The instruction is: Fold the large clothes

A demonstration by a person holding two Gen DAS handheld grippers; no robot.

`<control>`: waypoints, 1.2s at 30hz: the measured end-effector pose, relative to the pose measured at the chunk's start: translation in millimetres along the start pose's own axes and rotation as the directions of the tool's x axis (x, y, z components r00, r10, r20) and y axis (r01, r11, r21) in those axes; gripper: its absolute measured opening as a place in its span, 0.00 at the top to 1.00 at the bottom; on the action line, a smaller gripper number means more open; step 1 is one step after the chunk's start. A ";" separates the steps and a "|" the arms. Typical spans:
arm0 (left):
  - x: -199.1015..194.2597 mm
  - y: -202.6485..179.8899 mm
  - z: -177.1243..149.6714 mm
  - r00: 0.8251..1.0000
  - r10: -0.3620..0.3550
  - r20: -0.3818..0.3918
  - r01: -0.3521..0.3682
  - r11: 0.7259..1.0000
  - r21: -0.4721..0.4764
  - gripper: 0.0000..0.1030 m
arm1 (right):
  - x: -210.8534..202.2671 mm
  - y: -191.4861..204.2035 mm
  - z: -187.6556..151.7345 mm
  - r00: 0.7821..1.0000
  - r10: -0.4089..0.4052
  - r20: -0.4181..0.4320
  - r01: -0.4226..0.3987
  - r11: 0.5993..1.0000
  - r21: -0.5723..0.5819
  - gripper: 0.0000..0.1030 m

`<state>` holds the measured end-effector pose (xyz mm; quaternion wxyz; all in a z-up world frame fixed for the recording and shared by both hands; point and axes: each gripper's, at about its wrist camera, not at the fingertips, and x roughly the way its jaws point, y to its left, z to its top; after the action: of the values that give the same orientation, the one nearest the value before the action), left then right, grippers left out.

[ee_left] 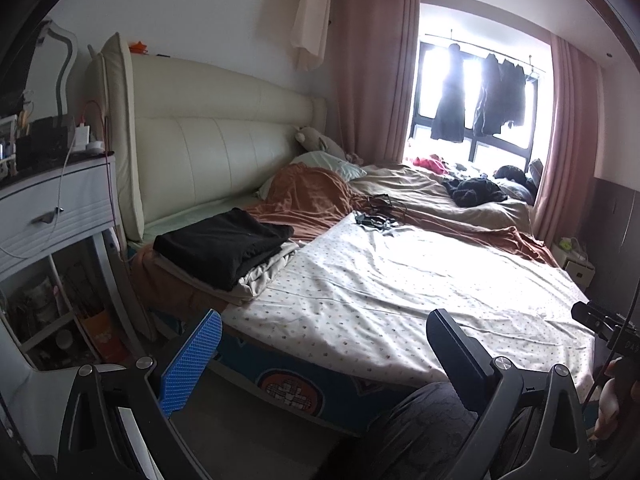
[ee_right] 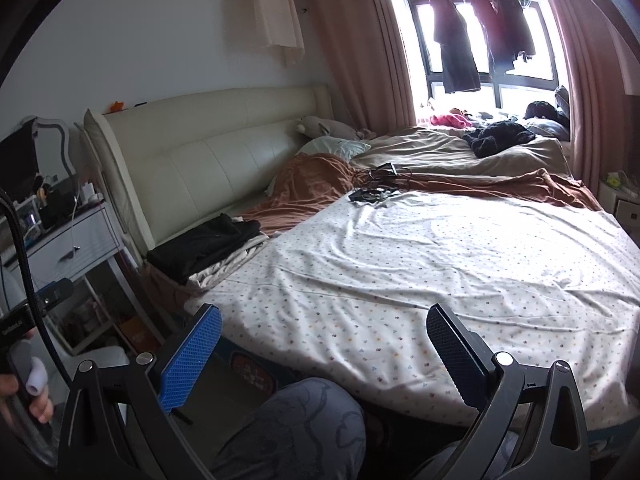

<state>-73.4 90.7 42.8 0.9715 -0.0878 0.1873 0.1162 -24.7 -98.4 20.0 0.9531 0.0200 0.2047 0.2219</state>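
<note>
So the clothes: there's a black garment (ee_left: 224, 246) (ee_right: 204, 246) folded into a chunky rectangle, sitting near the headboard at the left corner of the bed. It's stacked on top of a pale beige piece (ee_left: 262, 274) (ee_right: 224, 266) that's folded looser, its rumpled edges sticking out on the side toward the dotted sheet. Way over by the window, well apart from that stack, a dark crumpled garment (ee_left: 474, 192) (ee_right: 500, 138) lies in an unfolded heap on the tan blanket.

Cream headboard (ee_left: 224, 136), pink curtains (ee_right: 352, 40), nightstand (ee_left: 52, 208)
</note>
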 end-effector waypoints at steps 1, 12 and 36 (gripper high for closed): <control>-0.1 0.0 0.0 1.000 -0.002 0.000 0.002 1.000 -0.001 0.01 | 0.3 -0.2 0.1 1.000 -0.001 -0.002 0.001 1.000 0.004 0.00; -2.6 3.5 0.4 1.000 -0.010 -0.007 0.010 1.000 -0.013 0.01 | -1.0 -4.1 -2.2 1.000 -0.008 -0.003 0.008 1.000 0.019 0.00; -11.7 -9.5 5.5 1.000 -0.025 -0.006 0.025 1.000 0.014 0.01 | -5.4 -8.9 3.4 1.000 0.010 0.007 -0.011 0.999 0.037 0.00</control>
<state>-79.6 80.5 53.5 0.9729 -0.0835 0.1897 0.1022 -24.1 -108.5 24.0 0.9521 0.0394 0.2056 0.2230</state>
